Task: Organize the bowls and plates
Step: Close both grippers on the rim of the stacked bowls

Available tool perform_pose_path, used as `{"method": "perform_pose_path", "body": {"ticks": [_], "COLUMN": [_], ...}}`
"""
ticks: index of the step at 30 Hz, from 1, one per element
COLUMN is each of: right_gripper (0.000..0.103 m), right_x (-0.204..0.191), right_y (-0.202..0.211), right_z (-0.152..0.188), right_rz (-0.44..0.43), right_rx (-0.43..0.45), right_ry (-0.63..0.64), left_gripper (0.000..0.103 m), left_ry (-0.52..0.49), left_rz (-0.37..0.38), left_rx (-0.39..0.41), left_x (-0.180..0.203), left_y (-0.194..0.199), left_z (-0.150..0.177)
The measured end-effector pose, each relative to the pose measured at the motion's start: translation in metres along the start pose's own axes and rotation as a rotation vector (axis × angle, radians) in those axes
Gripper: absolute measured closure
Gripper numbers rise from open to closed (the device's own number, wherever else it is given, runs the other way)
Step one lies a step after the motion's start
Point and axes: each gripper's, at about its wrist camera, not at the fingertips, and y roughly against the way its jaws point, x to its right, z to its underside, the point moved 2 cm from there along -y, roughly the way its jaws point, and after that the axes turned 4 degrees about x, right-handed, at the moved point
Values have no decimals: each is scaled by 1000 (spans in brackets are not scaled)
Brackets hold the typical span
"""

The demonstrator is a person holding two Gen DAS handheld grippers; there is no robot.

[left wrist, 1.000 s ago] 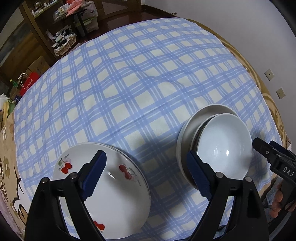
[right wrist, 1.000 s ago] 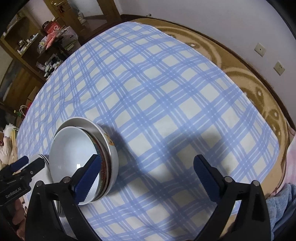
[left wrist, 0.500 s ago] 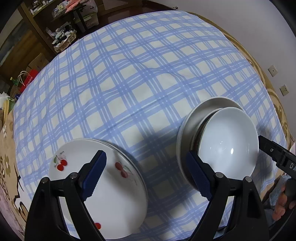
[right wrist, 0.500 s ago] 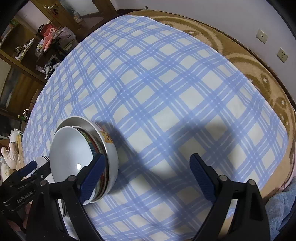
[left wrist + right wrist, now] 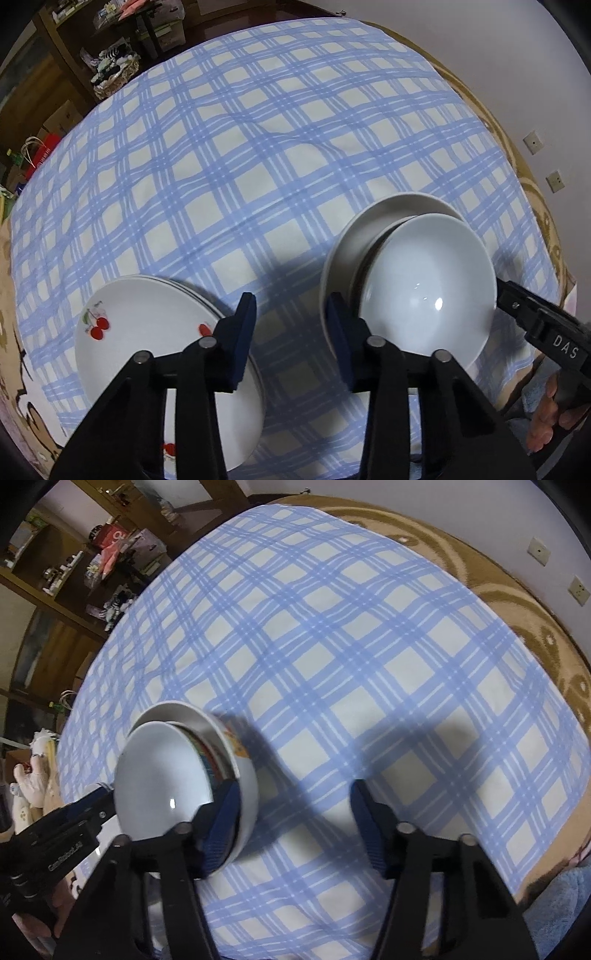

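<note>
Hovering left gripper (image 5: pixel 290 341) between plates (image 5: pixel 147 332) and bowls (image 5: pixel 424 291), jaws parted

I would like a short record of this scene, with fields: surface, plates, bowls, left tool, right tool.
surface: blue checked tablecloth over a round table
plates: stack of cherry plates, lying flat, at the near left
bowls: nested bowls, white bowl on top, to the right of the plates and apart from them
left tool: open, holds nothing, above the gap between plates and bowls
right tool: open, holds nothing, just right of the bowls
</note>
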Motion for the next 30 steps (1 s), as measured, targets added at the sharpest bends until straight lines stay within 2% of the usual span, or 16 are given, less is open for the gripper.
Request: {"method": "perform_pose_path", "body": {"ticks": [3,5,7,13,19,21,27,30], "right_gripper": [60,74,79,82,84,85,86,86], "right_x": [-4,-9,-13,-21,-21,-22,-23,-23], "right_y": [0,0,0,0,0,0,-1,-1], "right_z": [-1,-1,-1,-1,-3,-3,-5,-5], "right_rz": [-31,-51,-44,-3,-19,-30,-29,-26], "right_rx": [1,1,5,15,13,9,1,1], "right_ry": [6,16,32,73,61,66,71,75], "left_gripper": [71,71,71,69,68,60,59,61], "left_ry": [20,34,48,28,40,36,1,6], "left_rz": [16,24,31,16,11,-16,-29,-10], "left_rx": [-2,-2,1,5,-9,-15,3,24], "left_x": [0,-1,-3,-1,-3,-4,-3,-2], "left_y": [-1,-1,-2,-2,-5,-6,-5,-3], "left_z": [0,0,1,0,-2,-3,-2,-1]}}
